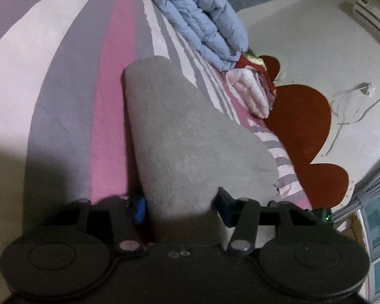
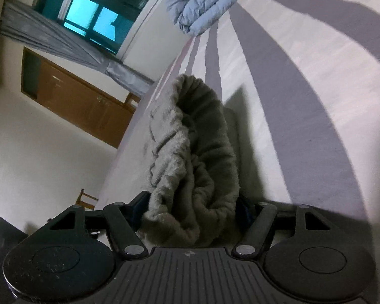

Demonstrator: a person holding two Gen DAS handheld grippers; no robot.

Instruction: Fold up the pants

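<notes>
The grey fleece pants (image 1: 179, 136) lie folded flat on the striped bed, reaching away from my left gripper (image 1: 181, 205). Their near end fills the gap between its fingers (image 1: 139, 209), which press on the cloth from both sides. In the right wrist view the same pants (image 2: 190, 157) show their gathered, elastic waist end, bunched and lifted off the sheet. My right gripper (image 2: 192, 212) is shut on that thick bundle, and the cloth hides its fingertips.
The bed sheet (image 1: 63, 76) has pink, grey and white stripes. A folded light-blue quilt (image 1: 202, 22) and a folded pink blanket (image 1: 250, 93) lie along the bed's far edge by a dark red headboard (image 1: 304, 116). A wooden cabinet (image 2: 76, 101) and a window (image 2: 93, 17) stand beyond the bed.
</notes>
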